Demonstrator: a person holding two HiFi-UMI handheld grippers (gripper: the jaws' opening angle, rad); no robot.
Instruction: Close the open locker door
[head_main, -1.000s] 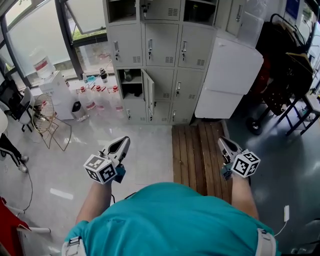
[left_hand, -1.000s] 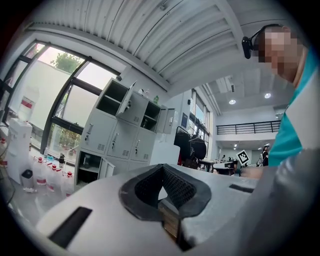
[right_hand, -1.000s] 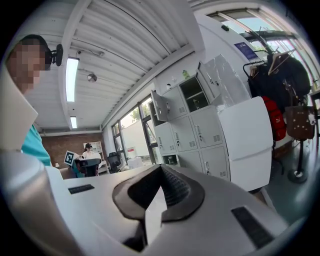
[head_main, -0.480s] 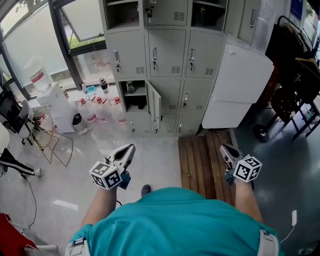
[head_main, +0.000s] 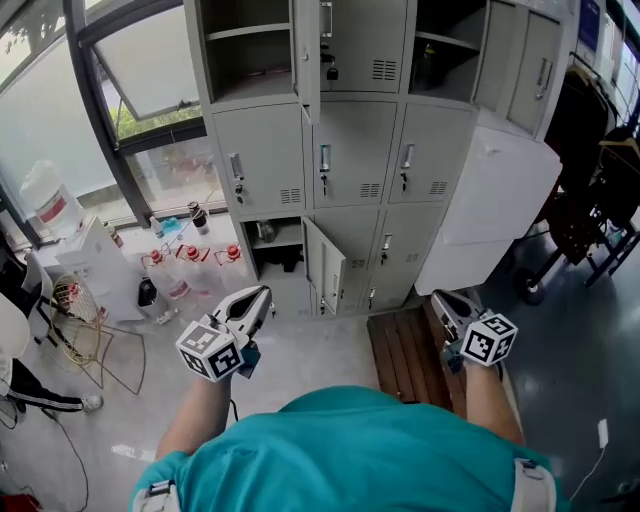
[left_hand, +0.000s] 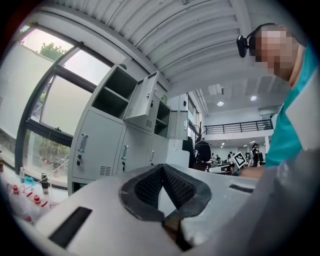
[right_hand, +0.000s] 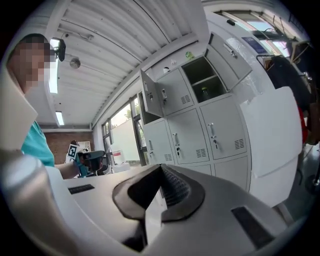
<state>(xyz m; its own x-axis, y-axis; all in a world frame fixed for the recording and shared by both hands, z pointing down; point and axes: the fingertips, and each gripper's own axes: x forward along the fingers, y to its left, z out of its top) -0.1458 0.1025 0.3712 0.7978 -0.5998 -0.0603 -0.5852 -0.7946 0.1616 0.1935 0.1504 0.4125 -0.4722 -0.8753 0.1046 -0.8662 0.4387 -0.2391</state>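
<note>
approach step, i'd say; left gripper (head_main: 263, 293) and right gripper (head_main: 438, 298) both have jaws pressed together, holding nothing; open locker door (head_main: 326, 268) stands ajar low on the lockers (head_main: 355, 150), well ahead of both; next: get closer, push its outer face shut.

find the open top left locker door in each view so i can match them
head view: locker door at the top edge, left of centre, seen edge-on.
left gripper view: door upper centre, swung out.
right gripper view: door upper centre-left.
shared landmark: the window, to the door's left in all three.
</note>
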